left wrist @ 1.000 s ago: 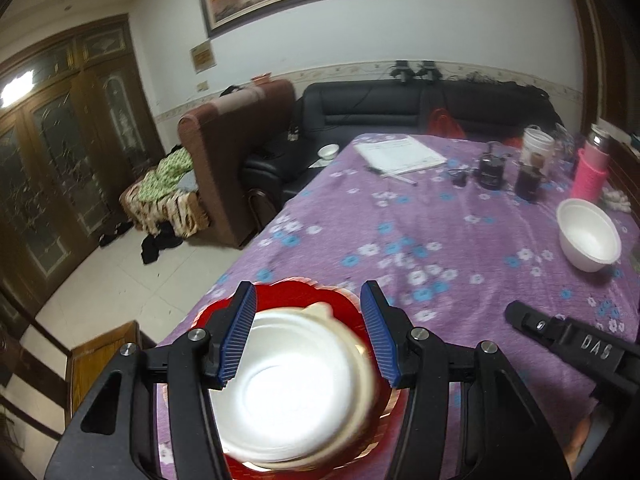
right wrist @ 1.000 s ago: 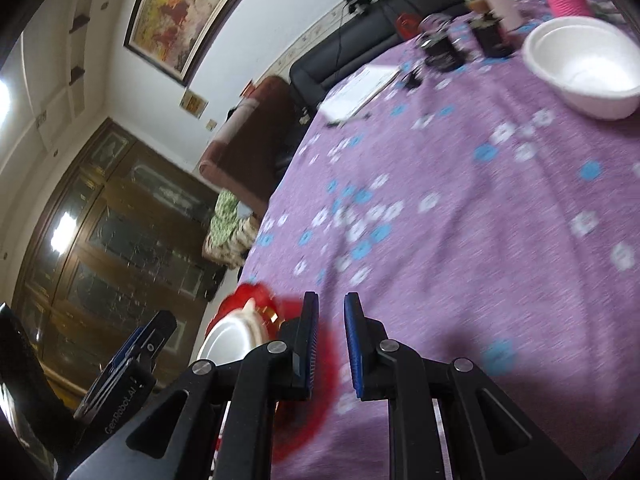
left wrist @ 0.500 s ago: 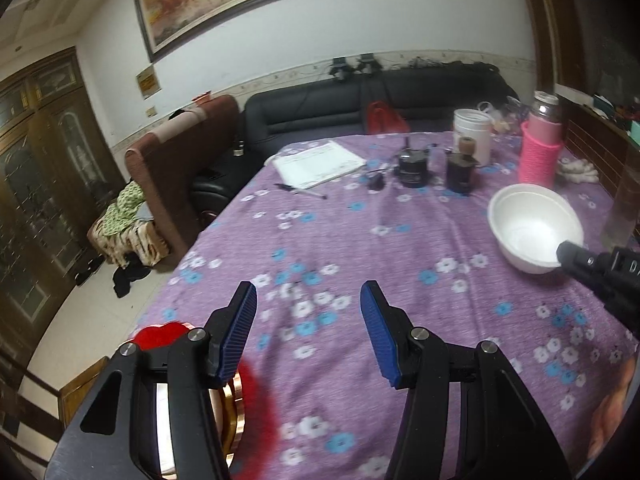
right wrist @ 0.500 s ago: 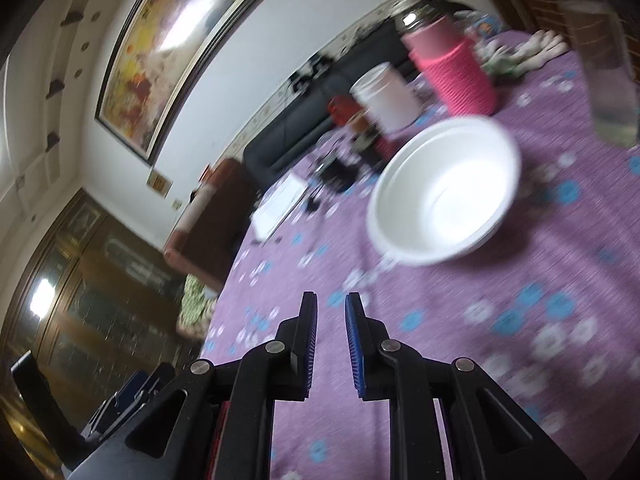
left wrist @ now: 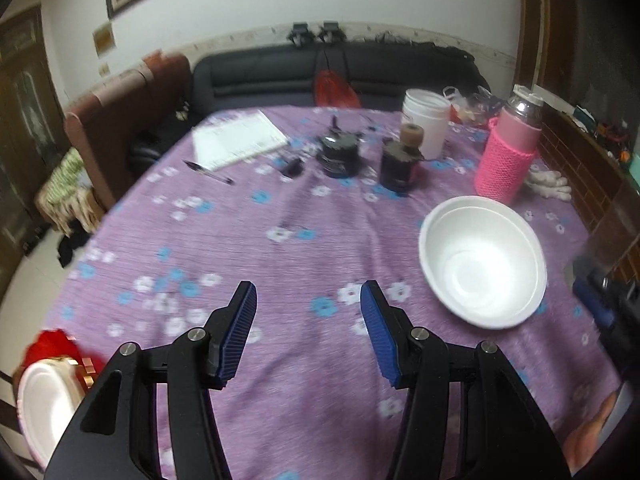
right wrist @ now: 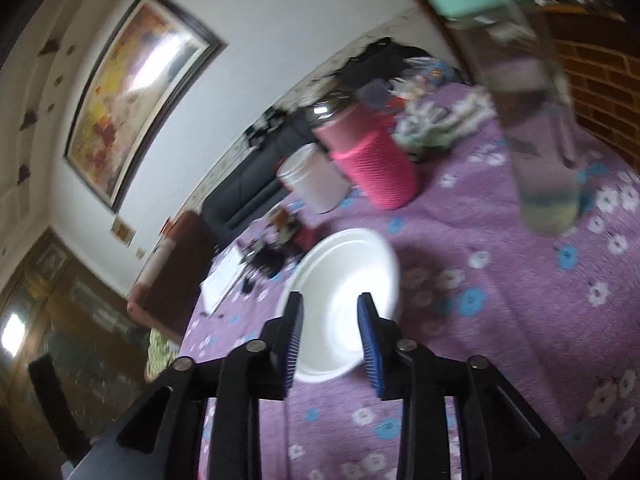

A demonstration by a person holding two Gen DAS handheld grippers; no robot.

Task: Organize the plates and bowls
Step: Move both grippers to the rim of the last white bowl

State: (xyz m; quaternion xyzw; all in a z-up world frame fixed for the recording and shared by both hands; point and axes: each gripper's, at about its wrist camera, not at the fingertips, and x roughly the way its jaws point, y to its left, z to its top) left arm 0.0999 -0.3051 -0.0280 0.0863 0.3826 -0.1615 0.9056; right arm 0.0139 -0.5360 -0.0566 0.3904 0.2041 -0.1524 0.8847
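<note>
A white foam bowl (left wrist: pixel 482 262) sits on the purple flowered tablecloth (left wrist: pixel 280 216) at the right. It also shows in the right wrist view (right wrist: pixel 344 300). My right gripper (right wrist: pixel 330 316) is open, its jaws standing either side of the bowl's near rim, not closed on it. My left gripper (left wrist: pixel 308 304) is open and empty above the cloth, left of the bowl. A white bowl (left wrist: pixel 44 408) rests on a red plate (left wrist: pixel 52 344) at the table's near left edge.
A pink sleeved flask (left wrist: pixel 508 156), white tub (left wrist: pixel 426 122), two dark jars (left wrist: pixel 400 164), a notepad (left wrist: pixel 236 144) and a pen (left wrist: pixel 208 172) stand at the far side. A clear bottle (right wrist: pixel 532 120) stands right of the bowl. White gloves (left wrist: pixel 548 184) lie by the brick wall.
My left gripper has left the bowl on the red plate and swung right. My right gripper has opened and moved up to the white foam bowl.
</note>
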